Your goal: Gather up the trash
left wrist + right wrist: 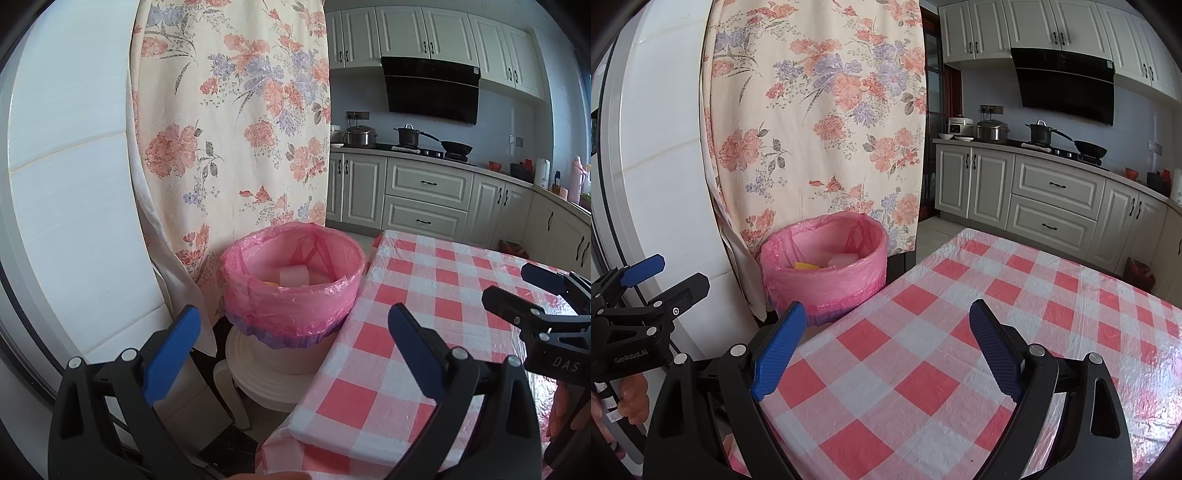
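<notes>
A round bin lined with a pink bag (pixel 293 291) stands on a white stool beside the table's left end; it also shows in the right wrist view (pixel 827 277). Inside lie a pale white piece (pixel 293 276) and a yellow piece (pixel 806 265). My left gripper (pixel 295 328) is open and empty, low in front of the bin and the table's corner. My right gripper (pixel 888 325) is open and empty above the red-and-white checked tablecloth (pixel 960 332). Each gripper shows at the edge of the other's view.
A floral curtain (pixel 236 110) hangs behind the bin. A white wall panel (pixel 74 184) is on the left. Kitchen cabinets, a stove with pots (pixel 410 136) and a black hood (pixel 432 88) line the back right. The white stool (pixel 273 373) holds the bin.
</notes>
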### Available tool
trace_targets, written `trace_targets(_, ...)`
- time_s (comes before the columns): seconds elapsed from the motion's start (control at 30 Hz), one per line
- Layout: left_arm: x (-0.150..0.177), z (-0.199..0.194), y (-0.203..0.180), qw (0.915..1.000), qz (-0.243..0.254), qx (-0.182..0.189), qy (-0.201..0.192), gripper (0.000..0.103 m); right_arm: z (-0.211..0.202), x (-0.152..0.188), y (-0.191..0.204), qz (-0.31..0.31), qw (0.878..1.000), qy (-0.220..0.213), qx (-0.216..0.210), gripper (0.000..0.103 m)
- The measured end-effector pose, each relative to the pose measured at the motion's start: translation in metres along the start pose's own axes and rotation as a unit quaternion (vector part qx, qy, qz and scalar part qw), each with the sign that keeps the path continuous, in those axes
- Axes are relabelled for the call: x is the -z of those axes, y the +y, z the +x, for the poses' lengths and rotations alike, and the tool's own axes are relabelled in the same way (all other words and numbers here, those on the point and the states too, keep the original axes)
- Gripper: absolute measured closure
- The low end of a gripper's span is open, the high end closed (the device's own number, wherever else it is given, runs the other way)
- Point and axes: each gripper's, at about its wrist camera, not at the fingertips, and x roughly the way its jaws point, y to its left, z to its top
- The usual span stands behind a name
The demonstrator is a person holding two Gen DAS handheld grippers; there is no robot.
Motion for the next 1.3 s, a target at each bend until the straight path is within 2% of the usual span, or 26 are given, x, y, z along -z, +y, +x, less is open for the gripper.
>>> trace_targets(1.3, -0.0009, -0.0013, -0.0018, 1.0, 0.003, 0.002, 0.001, 0.005, -0.0005, 0.0005, 0.0003, 0.001, 1.0, -0.002, -0.002, 0.018)
